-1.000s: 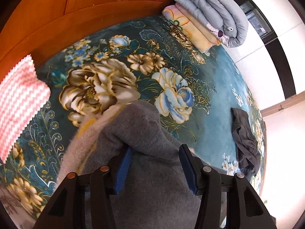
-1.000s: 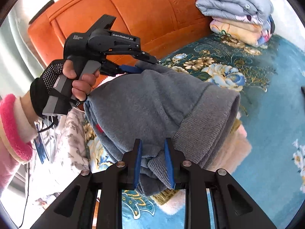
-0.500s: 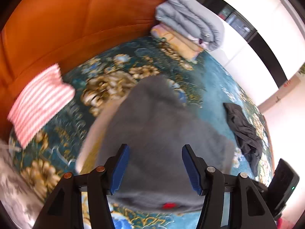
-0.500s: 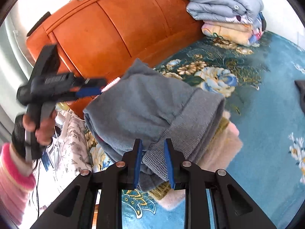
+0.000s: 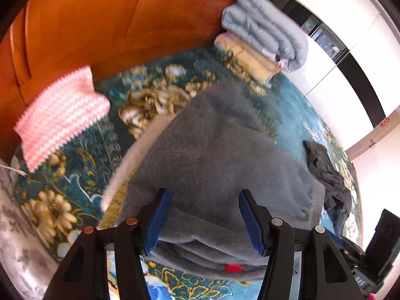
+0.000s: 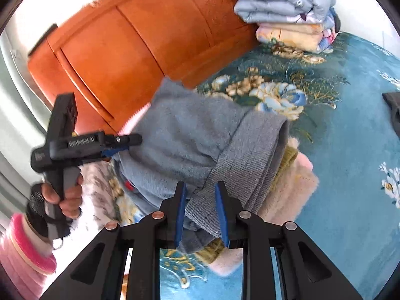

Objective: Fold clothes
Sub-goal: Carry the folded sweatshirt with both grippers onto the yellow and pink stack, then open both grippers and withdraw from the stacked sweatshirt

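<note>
While the grey garment is held folded above the floral bedspread, its ribbed hem is pinched by the right gripper. The left gripper is spread wide, nothing clamped.

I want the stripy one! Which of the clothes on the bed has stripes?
The pink and white knit by the wooden headboard. The sweater in front of the tongs is plain grey, and the crumpled garment is dark.
</note>
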